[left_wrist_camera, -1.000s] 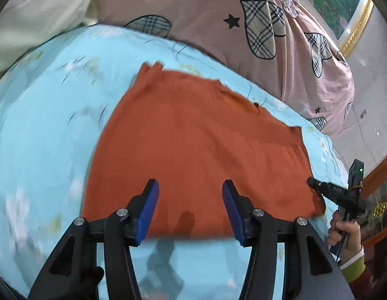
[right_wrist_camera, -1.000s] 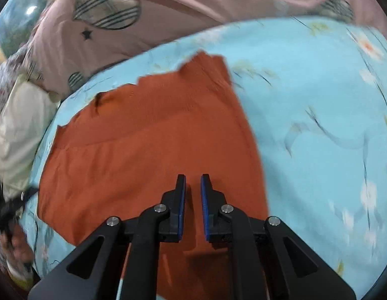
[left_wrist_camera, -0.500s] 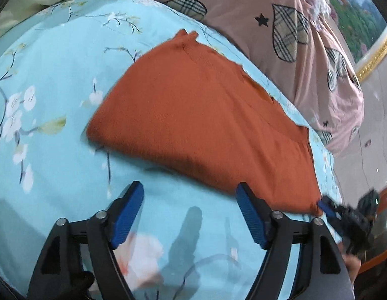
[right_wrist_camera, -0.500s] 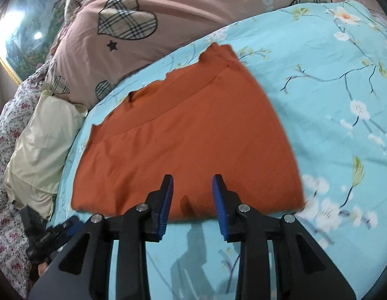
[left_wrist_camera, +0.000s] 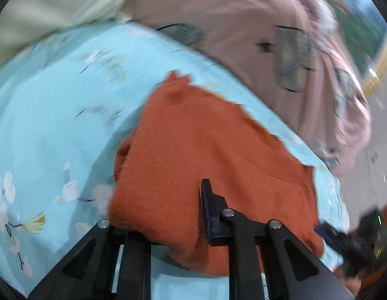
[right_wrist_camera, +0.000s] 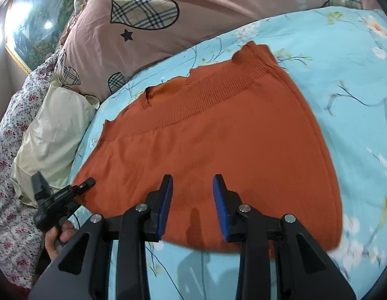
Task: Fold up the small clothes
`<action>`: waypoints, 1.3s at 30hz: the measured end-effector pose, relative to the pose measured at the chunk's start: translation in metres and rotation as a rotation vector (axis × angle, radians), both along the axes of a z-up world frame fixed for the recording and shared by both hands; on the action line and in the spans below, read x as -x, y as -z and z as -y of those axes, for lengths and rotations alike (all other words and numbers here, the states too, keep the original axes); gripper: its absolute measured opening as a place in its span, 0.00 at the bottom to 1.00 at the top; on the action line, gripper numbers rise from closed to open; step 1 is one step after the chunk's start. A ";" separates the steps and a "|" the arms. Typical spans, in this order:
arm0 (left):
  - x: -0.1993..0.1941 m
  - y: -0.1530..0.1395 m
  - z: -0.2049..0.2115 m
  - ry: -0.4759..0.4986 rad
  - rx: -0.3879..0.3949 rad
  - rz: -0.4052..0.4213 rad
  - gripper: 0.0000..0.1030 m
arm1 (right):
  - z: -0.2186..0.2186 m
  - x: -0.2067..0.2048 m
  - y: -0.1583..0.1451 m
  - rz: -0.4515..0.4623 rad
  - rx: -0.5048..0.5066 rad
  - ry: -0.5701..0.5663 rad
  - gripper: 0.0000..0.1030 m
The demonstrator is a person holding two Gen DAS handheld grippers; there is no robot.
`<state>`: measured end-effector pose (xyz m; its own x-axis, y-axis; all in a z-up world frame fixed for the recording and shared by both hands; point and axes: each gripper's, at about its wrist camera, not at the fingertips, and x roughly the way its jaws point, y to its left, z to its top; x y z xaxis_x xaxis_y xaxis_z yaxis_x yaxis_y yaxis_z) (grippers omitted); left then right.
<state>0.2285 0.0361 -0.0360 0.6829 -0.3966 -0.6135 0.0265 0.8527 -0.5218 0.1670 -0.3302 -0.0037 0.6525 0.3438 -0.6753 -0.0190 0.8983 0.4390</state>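
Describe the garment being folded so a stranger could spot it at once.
Find the pale blue floral bedsheet in front of the pink quilt with plaid hearts. Spread flat on it lies the orange knit garment: the only solid orange piece, with a ribbed band along its far edge.

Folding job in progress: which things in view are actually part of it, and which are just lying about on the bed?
Job: orange knit garment; left gripper, closed on its corner; right gripper, open over its near edge.

Lying about: pink duvet; cream pillow; blue floral sheet underneath.
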 end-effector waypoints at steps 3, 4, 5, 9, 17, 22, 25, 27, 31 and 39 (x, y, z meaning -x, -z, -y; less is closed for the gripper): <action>0.008 -0.026 0.041 0.121 -0.034 0.077 0.12 | -0.007 -0.022 -0.003 -0.021 -0.028 -0.057 0.34; 0.010 -0.030 0.055 0.159 -0.048 0.097 0.13 | -0.011 -0.030 -0.004 -0.031 -0.045 -0.080 0.34; 0.013 -0.033 0.071 0.199 -0.067 0.114 0.15 | -0.017 -0.040 -0.005 -0.041 -0.067 -0.110 0.34; 0.019 -0.019 0.134 0.344 -0.178 0.137 0.13 | -0.040 -0.075 -0.004 -0.084 -0.142 -0.225 0.45; 0.000 0.009 0.129 0.366 -0.124 0.070 0.10 | -0.099 -0.169 0.027 -0.239 -0.195 -0.369 0.67; 0.004 0.008 0.117 0.378 -0.098 0.080 0.10 | -0.150 -0.214 0.035 -0.286 -0.196 -0.482 0.67; 0.005 0.011 0.112 0.381 -0.094 0.071 0.10 | -0.172 -0.227 0.036 -0.309 -0.126 -0.505 0.28; 0.006 0.008 0.115 0.389 -0.082 0.066 0.10 | -0.174 -0.222 0.029 -0.292 -0.085 -0.509 0.16; 0.014 -0.011 0.125 0.454 -0.042 0.093 0.10 | -0.142 -0.190 -0.012 -0.162 -0.089 -0.480 0.16; 0.024 -0.023 0.218 0.683 0.017 0.134 0.12 | 0.001 -0.111 -0.064 -0.003 -0.038 -0.243 0.16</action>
